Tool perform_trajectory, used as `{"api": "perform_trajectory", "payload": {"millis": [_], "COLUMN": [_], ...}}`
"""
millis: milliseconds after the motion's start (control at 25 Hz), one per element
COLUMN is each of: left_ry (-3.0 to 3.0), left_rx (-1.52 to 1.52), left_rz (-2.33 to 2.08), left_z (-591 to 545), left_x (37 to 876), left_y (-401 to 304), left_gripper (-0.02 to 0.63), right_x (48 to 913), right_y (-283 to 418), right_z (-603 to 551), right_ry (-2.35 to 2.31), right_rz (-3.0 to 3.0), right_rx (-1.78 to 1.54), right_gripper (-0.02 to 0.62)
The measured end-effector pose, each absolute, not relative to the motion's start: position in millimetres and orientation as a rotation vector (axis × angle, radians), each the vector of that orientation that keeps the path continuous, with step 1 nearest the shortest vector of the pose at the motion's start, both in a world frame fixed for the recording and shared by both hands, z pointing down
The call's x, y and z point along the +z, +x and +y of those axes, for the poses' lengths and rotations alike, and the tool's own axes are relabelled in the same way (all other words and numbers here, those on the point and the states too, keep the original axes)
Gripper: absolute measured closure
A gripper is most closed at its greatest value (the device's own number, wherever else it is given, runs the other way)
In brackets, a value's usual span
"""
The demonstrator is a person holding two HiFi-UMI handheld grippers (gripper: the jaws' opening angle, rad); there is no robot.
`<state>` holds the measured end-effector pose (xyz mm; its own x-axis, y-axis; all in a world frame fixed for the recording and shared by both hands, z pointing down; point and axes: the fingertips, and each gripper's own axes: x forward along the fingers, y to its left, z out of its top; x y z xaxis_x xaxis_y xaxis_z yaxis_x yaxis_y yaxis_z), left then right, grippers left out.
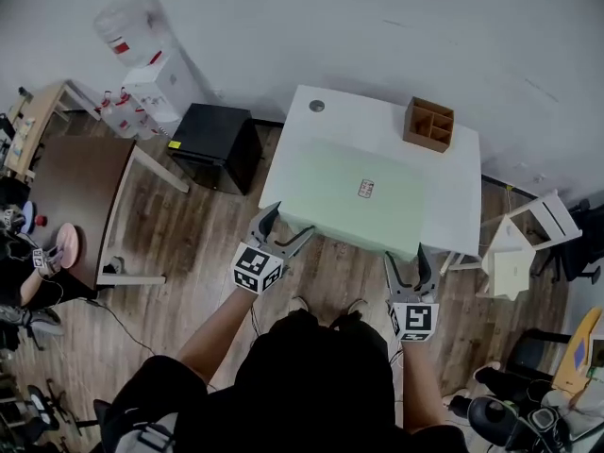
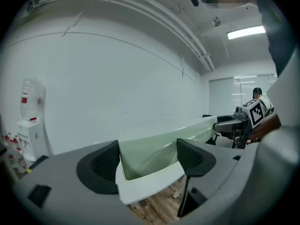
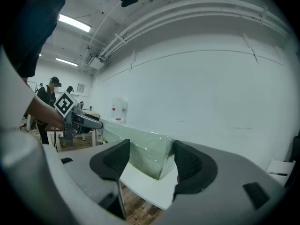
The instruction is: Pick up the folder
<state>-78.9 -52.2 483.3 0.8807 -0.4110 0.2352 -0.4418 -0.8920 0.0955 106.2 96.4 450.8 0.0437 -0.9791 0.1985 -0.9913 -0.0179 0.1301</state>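
Note:
A large pale green folder (image 1: 363, 192) lies flat on the white table (image 1: 462, 206), with a small label at its middle. My left gripper (image 1: 291, 223) is open at the table's near-left corner. In the left gripper view the folder's corner (image 2: 150, 151) shows in the gap of that gripper (image 2: 149, 161), with neither finger closed on it. My right gripper (image 1: 406, 258) is open at the near-right edge. The folder's other near corner (image 3: 150, 156) appears between the spread fingers of the right gripper (image 3: 152, 161). Each gripper view also shows the opposite gripper along the folder's edge.
A brown wooden organizer box (image 1: 428, 124) stands at the table's far right, a small round object (image 1: 317, 106) at its far left. A black cabinet (image 1: 215, 144) and a water dispenser (image 1: 142, 74) stand to the left, a white chair (image 1: 528, 234) to the right. The floor is wood.

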Motion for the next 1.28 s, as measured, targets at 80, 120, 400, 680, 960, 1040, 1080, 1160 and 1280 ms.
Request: {"api": "perform_trajectory", "payload": {"millis": [80, 120, 400, 680, 960, 1040, 1080, 1160, 1280], "left_ry": [2.886, 2.883, 2.876, 2.891, 2.887, 2.886, 2.889, 2.898, 2.9], "left_rx": [0.308, 0.302, 0.309, 0.252, 0.179, 0.164, 0.161, 0.158, 0.156], "left_rz": [-0.651, -0.648, -0.663, -0.678, -0.751, -0.77, -0.78, -0.795, -0.801], "left_z": [-38, -32, 7, 23, 26, 28, 29, 31, 31], "left_x": [479, 476, 456, 436, 421, 417, 415, 412, 411], "left_y": [-65, -58, -22, 17, 47, 55, 58, 62, 68], "left_gripper": [0.236, 0.236, 0.236, 0.236, 0.236, 0.236, 0.236, 0.236, 0.236], "right_x": [443, 440, 424, 405, 388, 384, 383, 382, 382], "right_y": [119, 126, 165, 203, 241, 250, 254, 260, 266], "right_z": [111, 117, 153, 170, 165, 164, 164, 165, 165], "right_ry": [2.09, 2.097, 2.137, 2.183, 2.163, 2.15, 2.144, 2.141, 2.15], "right_rz": [-2.016, -2.016, -2.072, -2.096, -2.171, -2.18, -2.184, -2.19, -2.201], "right_rx": [0.063, 0.067, 0.114, 0.057, -0.032, -0.054, -0.061, -0.068, -0.07], "right_gripper": [0.295, 0.295, 0.295, 0.295, 0.296, 0.296, 0.296, 0.296, 0.296]}}
